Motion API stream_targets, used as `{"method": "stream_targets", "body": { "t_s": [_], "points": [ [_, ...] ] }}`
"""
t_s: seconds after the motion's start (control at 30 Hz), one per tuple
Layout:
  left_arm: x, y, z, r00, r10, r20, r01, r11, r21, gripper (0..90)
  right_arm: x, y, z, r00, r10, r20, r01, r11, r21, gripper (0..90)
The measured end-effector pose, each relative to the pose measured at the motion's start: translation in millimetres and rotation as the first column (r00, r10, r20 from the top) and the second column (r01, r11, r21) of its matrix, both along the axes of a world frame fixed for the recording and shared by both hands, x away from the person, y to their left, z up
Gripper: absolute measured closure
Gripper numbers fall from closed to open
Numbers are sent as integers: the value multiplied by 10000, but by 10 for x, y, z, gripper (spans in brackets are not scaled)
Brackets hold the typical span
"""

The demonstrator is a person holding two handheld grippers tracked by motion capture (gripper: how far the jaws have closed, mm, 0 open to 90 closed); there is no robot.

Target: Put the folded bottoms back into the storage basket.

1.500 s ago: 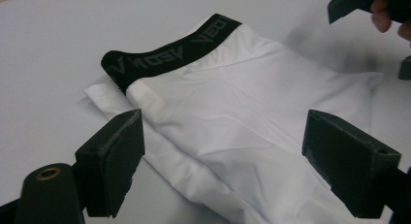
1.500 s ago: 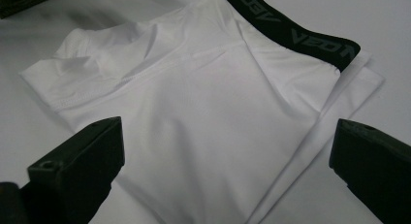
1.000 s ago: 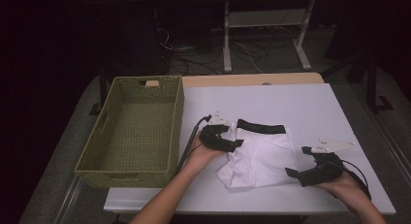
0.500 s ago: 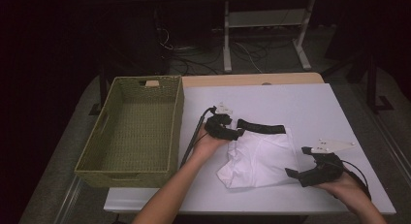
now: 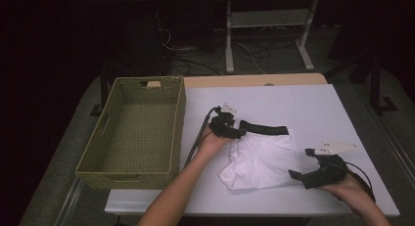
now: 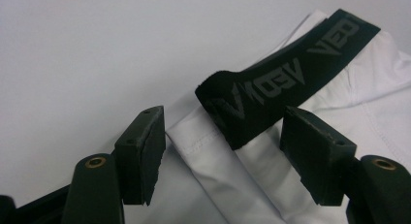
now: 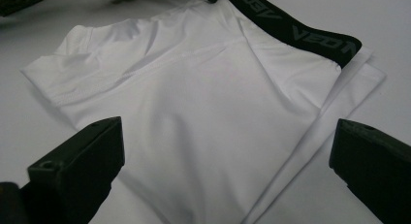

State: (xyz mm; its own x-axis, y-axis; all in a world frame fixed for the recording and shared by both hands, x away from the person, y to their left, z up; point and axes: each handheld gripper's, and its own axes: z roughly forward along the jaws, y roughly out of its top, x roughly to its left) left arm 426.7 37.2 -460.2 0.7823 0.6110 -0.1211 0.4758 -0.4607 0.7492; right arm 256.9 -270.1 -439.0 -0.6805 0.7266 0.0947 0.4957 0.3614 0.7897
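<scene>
Straddling black waistband (image 6: pixel 291 83) of folded white underwear (image 5: pixel 264 157), your left gripper (image 5: pixel 234 132) — jaws just closing, pads not yet on cloth. Garment lies flat at table (image 5: pixel 313 103) centre, just right of wicker basket (image 5: pixel 134 133). Your right gripper (image 5: pixel 301 171) sits at garment's near right edge — jaws wide apart, holding nothing.

The left gripper (image 5: pixel 238 132) slides away from the person, up from the folded white underwear's (image 5: pixel 264 157) near edge to its black elastic waistband (image 5: pixel 264 128), its jaws narrowing around the band's end without pressing it yet.
</scene>
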Motion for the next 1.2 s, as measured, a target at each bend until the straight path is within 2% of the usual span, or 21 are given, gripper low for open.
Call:
{"method": "stream_targets", "body": {
  "t_s": [0.4,0.47,0.5,0.77,0.87,1.03,1.2],
  "points": [
    [-20,-43,-27,9997,-247,-8,247,9997,69,400,-3,1,5,10000,-10,13,10,10000,0,0],
    [-24,-49,-30,9994,-354,-17,354,9994,-11,461,-3,5,6,10000,-1,21,1,10000,0,0],
    [-26,-52,-31,9992,-401,-27,401,9992,-42,461,-3,5,6,10000,-1,21,1,10000,0,0],
    [-30,-57,-45,9960,-825,-332,809,9957,-462,650,-2,11,2,10000,14,1,-14,10000,-13,0],
    [-28,-53,-48,9943,-1012,-325,995,9938,-506,703,-4,11,2,10000,17,-6,-17,10000,-21,0],
    [-34,-66,-38,9936,-1082,-329,1067,9933,-447,750,-16,-4,3,10000,-5,23,5,10000,-14,0],
    [-32,-78,-26,9933,-1093,-376,1081,9936,-314,760,-47,-35,-4,9996,-181,-217,180,9998,-14,0]
  ]
}}
